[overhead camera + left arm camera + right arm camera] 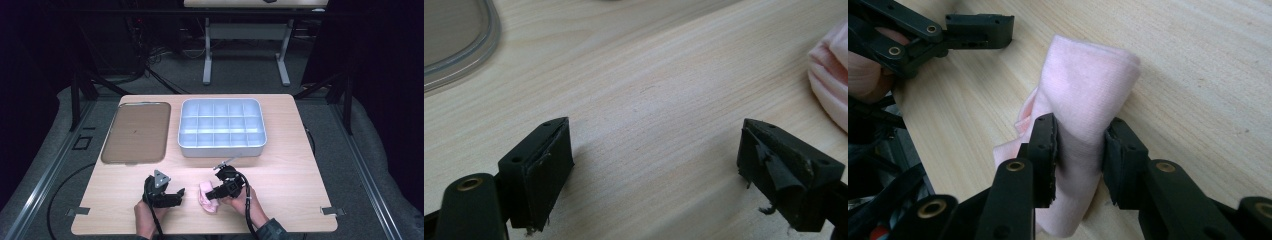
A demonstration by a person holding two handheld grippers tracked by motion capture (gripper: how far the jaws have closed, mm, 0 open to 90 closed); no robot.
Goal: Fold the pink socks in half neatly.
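A dark room with cables on the grey floor surrounds a pale wooden table (280,165), on which a brown lid-like tray (134,132) lies at the far left and a white compartmented organiser box (221,128) sits just beside it to the right, all its cells looking bare. Near the front edge, the right gripper (1079,150) has its fingers (1045,150) pinched narrow around the middle of a pink folded cloth (1088,95), which looks like a rolled sock or small towel; its free end stands up beyond the fingers while the lower end trails toward the table. In the high view the same cloth (207,196) sits between the two hands. The left gripper (654,170) hovers just above bare wood with its fingers (546,175) spread wide and nothing between them, the cloth's edge (831,75) off to its right. The step in hand appears to be lifting the cloth to carry it toward the box. To do it well, the grip should stay firm across the full thickness of the roll so no layer slips free; lift straight up before travelling, so the loose tail clears the table and does not drag. The left gripper could close on the dangling end to keep the roll tidy, and a cell wide enough for the bundle should be chosen.
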